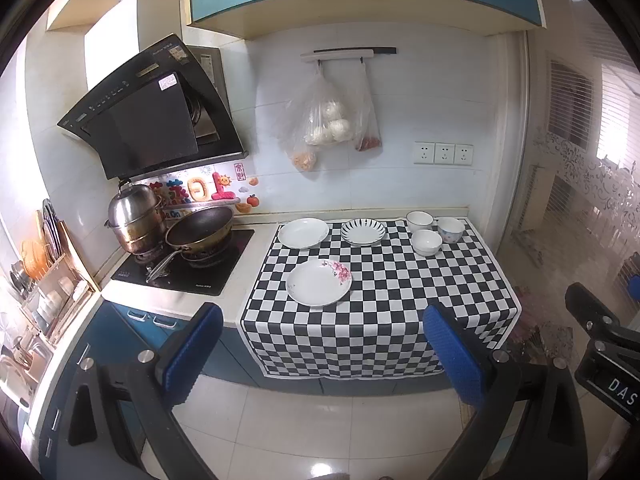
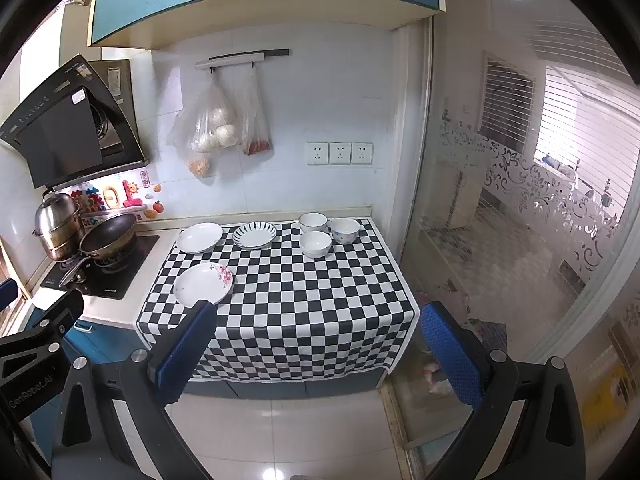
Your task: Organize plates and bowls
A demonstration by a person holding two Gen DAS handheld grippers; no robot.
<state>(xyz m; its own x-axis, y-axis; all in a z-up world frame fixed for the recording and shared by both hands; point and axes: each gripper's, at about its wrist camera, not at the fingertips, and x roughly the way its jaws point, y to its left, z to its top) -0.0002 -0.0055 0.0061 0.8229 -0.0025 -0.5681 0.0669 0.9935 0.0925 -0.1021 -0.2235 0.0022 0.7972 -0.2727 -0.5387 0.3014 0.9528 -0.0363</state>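
In the left wrist view my left hand-held gripper (image 1: 320,356) stands fully open and empty at frame bottom. On the worktop (image 1: 256,240), centre: plain plate (image 1: 303,233), striped plate (image 1: 363,232), floral plate (image 1: 319,282). Upper right: three bowls (image 1: 427,242). My right hand-held gripper (image 2: 320,354) is likewise wide open, empty.

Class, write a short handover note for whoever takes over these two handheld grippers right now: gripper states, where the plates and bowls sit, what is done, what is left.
Left gripper: open, empty, back from the counter.
Right gripper: open, empty, also held back.
On the checkered cloth: flowered plate nearest; plain white plate and striped plate at the back; three bowls clustered back right.
Done: nothing stacked.
Left: gather the plates, gather the bowls.
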